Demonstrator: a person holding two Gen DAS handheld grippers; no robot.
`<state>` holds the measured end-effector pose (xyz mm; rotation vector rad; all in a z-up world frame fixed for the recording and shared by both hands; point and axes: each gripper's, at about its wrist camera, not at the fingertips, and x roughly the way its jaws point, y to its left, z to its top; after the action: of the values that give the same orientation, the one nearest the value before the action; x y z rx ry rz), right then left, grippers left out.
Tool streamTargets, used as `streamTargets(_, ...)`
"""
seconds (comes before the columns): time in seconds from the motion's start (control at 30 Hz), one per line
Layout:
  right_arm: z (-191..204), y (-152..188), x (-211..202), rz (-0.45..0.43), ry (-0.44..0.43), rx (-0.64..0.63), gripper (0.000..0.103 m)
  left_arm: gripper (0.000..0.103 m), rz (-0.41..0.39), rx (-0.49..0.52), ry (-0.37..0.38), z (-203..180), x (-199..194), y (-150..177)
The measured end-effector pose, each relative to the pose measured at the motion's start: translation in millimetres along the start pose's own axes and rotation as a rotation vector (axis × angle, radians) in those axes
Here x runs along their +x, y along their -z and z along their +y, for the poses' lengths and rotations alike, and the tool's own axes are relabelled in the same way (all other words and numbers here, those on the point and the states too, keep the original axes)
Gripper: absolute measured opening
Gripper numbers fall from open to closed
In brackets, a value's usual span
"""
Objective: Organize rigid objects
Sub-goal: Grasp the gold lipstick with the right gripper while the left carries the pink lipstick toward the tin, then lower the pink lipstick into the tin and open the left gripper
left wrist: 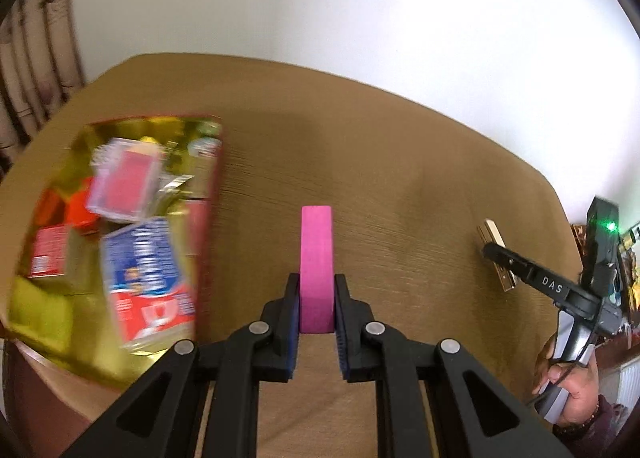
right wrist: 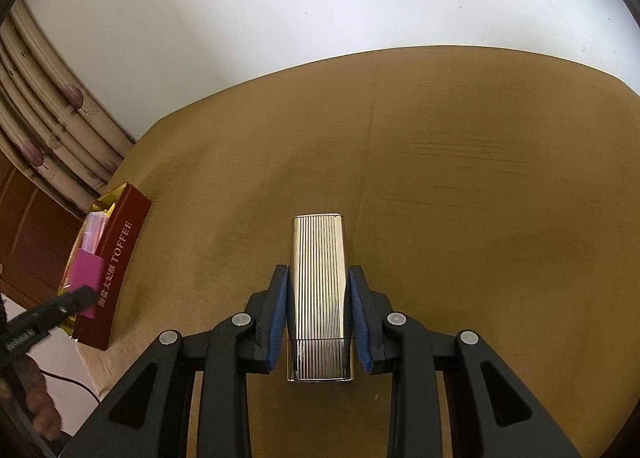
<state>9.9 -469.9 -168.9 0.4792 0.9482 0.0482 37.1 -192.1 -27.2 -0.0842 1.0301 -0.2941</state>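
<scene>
My left gripper is shut on a pink block, which stands on edge between the blue pads, above the brown table. The red TOFFEE box with a gold lining lies to the left, filled with several packets. My right gripper is shut on a ribbed gold metal case, gripped across its narrow sides. The left wrist view shows that right gripper and the gold case at the table's right. In the right wrist view, the pink block hangs over the red box.
In the box lie a blue, red and white packet, a clear case with a red insert and a small red carton. A curtain hangs at the left. A hand holds the right tool's handle.
</scene>
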Motion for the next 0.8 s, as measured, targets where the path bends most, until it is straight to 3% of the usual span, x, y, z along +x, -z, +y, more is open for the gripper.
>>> streamTargets(0.23,9.1,5.8,-7.4,-0.002,-0.028,0.019,0.027,0.015,-0.051,-0.046,-0.131,64.8,-53.3,14.5)
streamTargets(0.4,27.6,9.0,-10.8,-0.005,-0.046,0.012,0.027,0.015,-0.026,-0.073,-0.214,108.5,-53.5,22.0)
streamTargets(0.8,74.5,6.5,-28.2,-0.007,-0.085,-0.074,0.027,0.015,0.045,-0.065,-0.208,129.4,-15.6,18.9)
